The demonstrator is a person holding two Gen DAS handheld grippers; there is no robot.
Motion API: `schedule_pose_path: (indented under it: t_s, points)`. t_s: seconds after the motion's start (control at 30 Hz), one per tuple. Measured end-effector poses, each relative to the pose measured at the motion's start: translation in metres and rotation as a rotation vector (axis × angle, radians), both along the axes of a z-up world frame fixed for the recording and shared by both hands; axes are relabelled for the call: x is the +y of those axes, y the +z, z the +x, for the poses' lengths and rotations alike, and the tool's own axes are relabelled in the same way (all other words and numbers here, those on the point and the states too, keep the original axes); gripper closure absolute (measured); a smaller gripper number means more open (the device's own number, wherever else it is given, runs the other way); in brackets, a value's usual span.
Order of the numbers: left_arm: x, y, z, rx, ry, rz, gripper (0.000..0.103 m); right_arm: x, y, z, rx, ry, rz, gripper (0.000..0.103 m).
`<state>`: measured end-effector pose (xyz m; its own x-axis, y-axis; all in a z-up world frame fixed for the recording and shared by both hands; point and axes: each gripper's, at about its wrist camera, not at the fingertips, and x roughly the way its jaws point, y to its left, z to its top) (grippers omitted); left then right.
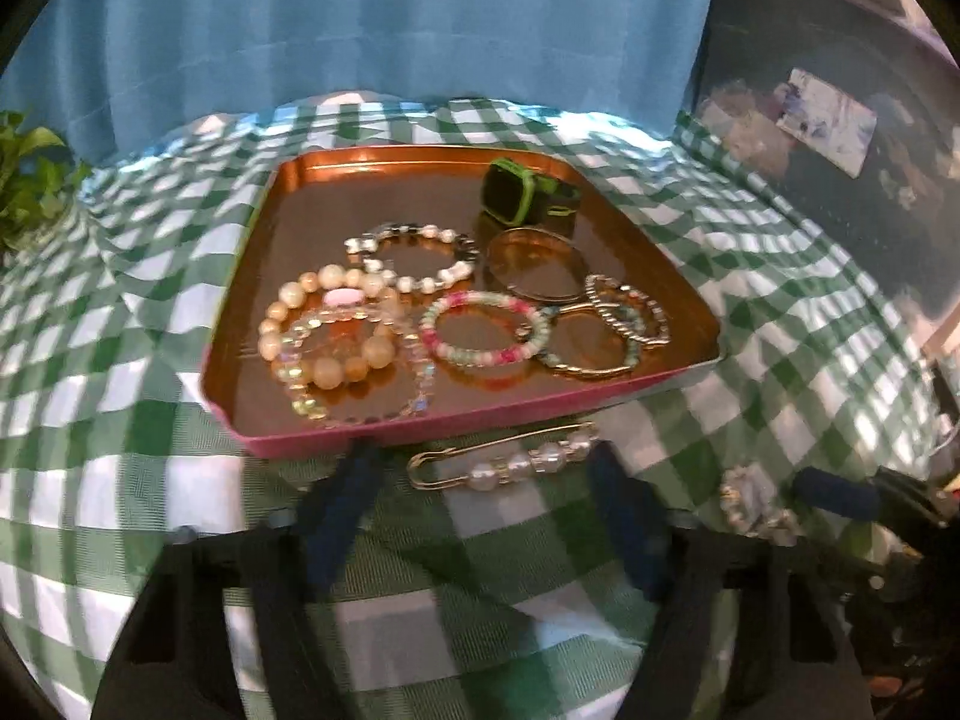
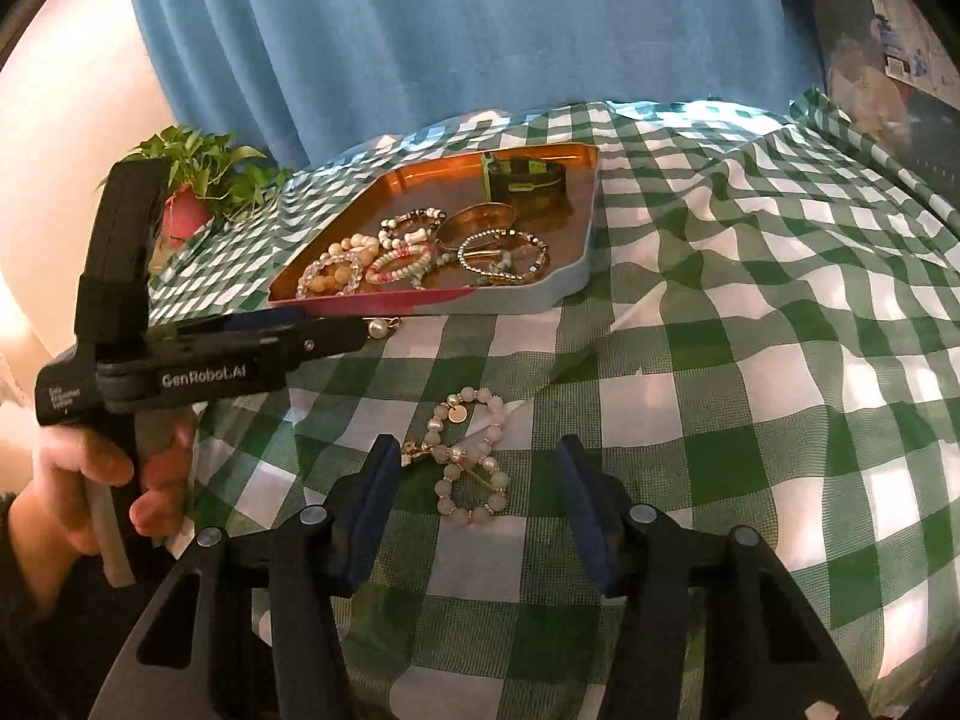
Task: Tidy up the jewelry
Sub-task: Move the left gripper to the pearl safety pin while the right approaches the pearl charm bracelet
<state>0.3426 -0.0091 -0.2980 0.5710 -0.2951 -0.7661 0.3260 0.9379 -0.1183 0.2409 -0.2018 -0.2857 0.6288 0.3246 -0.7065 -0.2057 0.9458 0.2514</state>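
A copper tray (image 1: pixel 282 228) (image 2: pixel 585 240) on the green checked cloth holds several bead bracelets, gold bangles and a green smartwatch (image 1: pixel 528 195). A gold safety-pin brooch with pearls (image 1: pixel 504 459) lies on the cloth just in front of the tray, between the open fingers of my left gripper (image 1: pixel 486 480); its pearl end shows in the right wrist view (image 2: pixel 379 327). A pale pink bead bracelet with gold charms (image 2: pixel 471 462) lies between the open fingers of my right gripper (image 2: pixel 477 468). It also shows in the left wrist view (image 1: pixel 753 501).
A small potted plant (image 2: pixel 198 192) stands at the table's far left. A blue curtain (image 1: pixel 390 18) hangs behind the table. A person's hand (image 2: pixel 90 480) holds the left gripper's handle. The cloth is rumpled to the right of the tray.
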Motion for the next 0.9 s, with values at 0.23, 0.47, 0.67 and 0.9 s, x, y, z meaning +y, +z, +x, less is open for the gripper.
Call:
schedule_pose_path:
  t_s: [0.23, 0.47, 0.67, 0.9]
  points:
    - [0.003, 0.001, -0.013, 0.047, -0.071, -0.049, 0.094, 0.002, 0.0, 0.001, 0.001, -0.002, 0.003, 0.053]
    - [-0.015, 0.005, -0.039, 0.021, -0.158, 0.02, 0.096, -0.002, 0.001, -0.001, 0.001, -0.006, 0.01, 0.053]
    - [-0.02, 0.008, -0.026, -0.02, -0.154, 0.052, 0.039, -0.002, 0.001, -0.002, 0.001, -0.003, -0.002, 0.053]
    - [-0.04, 0.0, -0.017, -0.032, -0.207, 0.088, 0.044, 0.01, -0.001, 0.0, -0.014, 0.018, -0.087, 0.078]
